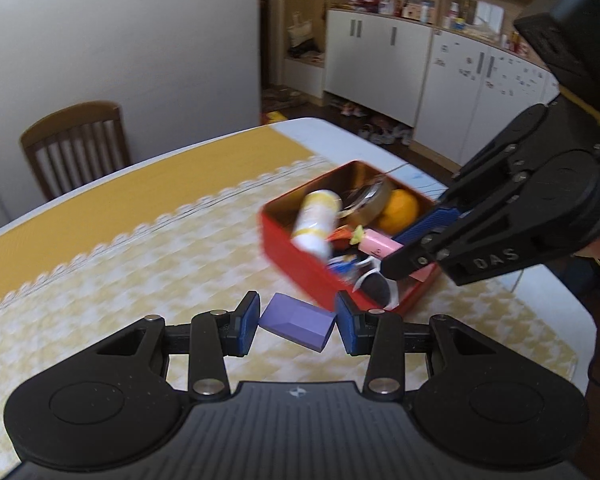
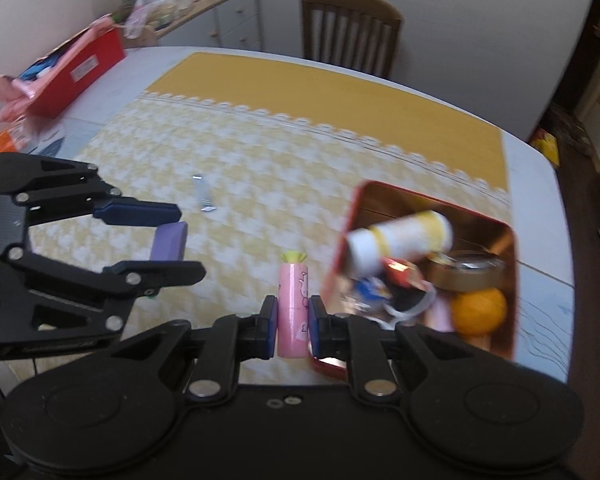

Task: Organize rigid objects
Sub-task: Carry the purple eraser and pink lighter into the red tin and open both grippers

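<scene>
Left gripper [image 1: 297, 322] clamped on a purple block [image 1: 296, 325], pads pressing both ends, block held tilted above the yellow checked tablecloth [image 1: 140, 264]. Just ahead and to the right of it — a red tin [image 1: 296, 256], open, holding a white-and-yellow tube [image 1: 316, 222], a roll of tape [image 1: 370, 202], an orange [image 1: 400, 210] and blurred small items. Right gripper [image 2: 293, 320] closed on a pink cylinder [image 2: 293, 312] with a yellow-green tip, held upright at the tin's near left corner. Further ahead of the right tongs — a small grey flat item [image 2: 204, 196], too blurred to name.
</scene>
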`<state>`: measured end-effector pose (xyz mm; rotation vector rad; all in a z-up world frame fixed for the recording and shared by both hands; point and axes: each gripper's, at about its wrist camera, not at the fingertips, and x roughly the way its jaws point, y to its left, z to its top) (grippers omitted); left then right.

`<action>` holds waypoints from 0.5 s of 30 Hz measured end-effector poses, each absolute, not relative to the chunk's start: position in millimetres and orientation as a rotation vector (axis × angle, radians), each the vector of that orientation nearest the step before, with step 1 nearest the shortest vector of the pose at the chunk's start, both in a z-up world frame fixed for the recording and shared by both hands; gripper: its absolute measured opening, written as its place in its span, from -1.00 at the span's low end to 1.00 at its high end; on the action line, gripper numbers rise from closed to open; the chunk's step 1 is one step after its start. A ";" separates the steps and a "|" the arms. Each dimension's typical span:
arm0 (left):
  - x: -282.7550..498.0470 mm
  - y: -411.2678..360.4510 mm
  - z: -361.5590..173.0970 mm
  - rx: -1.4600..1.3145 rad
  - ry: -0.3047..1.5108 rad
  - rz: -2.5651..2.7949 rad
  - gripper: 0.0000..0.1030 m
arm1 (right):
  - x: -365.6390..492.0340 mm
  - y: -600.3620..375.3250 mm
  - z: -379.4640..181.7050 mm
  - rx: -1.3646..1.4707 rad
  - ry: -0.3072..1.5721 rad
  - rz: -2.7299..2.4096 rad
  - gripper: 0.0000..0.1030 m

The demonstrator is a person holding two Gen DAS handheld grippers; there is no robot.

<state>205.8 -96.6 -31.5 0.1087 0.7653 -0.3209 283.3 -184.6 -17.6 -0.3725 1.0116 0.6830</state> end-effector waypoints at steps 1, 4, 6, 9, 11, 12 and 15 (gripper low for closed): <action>209.6 -105.5 -32.2 0.115 0.766 -0.332 -0.23 | 287.0 -192.4 -18.3 -0.368 1.012 0.670 -0.72; 219.7 -131.4 -36.8 0.129 0.777 -0.365 -0.23 | 298.2 -214.9 -21.3 -0.358 1.017 0.636 -0.72; 227.3 -146.9 -41.5 0.132 0.793 -0.382 -0.23 | 306.7 -228.1 -24.0 -0.356 1.021 0.615 -0.72; 239.4 -166.1 -49.5 0.136 0.818 -0.396 -0.23 | 318.1 -246.0 -29.1 -0.349 1.033 0.589 -0.72; 247.3 -177.2 -54.5 0.143 0.834 -0.395 -0.23 | 326.2 -255.4 -33.2 -0.350 1.038 0.574 -0.72; 251.3 -181.1 -57.1 0.147 0.839 -0.391 -0.23 | 330.2 -259.9 -35.2 -0.348 1.043 0.569 -0.72; 265.5 -189.5 -64.5 0.149 0.854 -0.379 -0.23 | 341.9 -269.9 -42.3 -0.337 1.058 0.561 -0.72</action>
